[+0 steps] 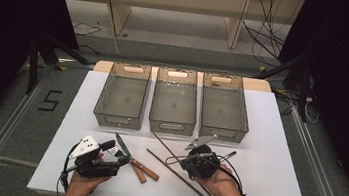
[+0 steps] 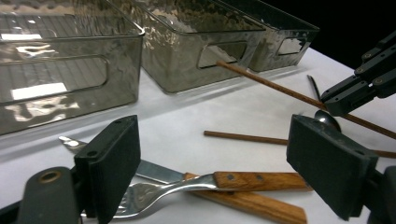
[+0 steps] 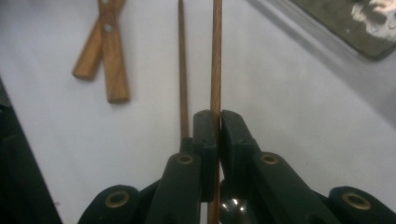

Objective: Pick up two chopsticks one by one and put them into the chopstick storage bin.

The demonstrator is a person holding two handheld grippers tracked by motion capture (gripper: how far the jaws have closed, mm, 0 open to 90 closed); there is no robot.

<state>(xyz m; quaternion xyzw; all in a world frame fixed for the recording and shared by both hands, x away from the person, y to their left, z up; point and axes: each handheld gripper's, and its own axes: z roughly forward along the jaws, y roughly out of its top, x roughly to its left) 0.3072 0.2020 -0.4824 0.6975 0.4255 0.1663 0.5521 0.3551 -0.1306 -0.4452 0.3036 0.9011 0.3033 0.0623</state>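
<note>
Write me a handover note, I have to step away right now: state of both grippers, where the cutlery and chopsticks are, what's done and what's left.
Right gripper: shut on one chopstick, lifted at an angle.
Left gripper: open, jaws either side of the fork, which lies across the knife.
Second chopstick lies on the table; a spoon sits beside the right gripper.
Done: nothing placed; all three bins are empty.
Left: probably sort the held chopstick, then everything else, into the bins.
</note>
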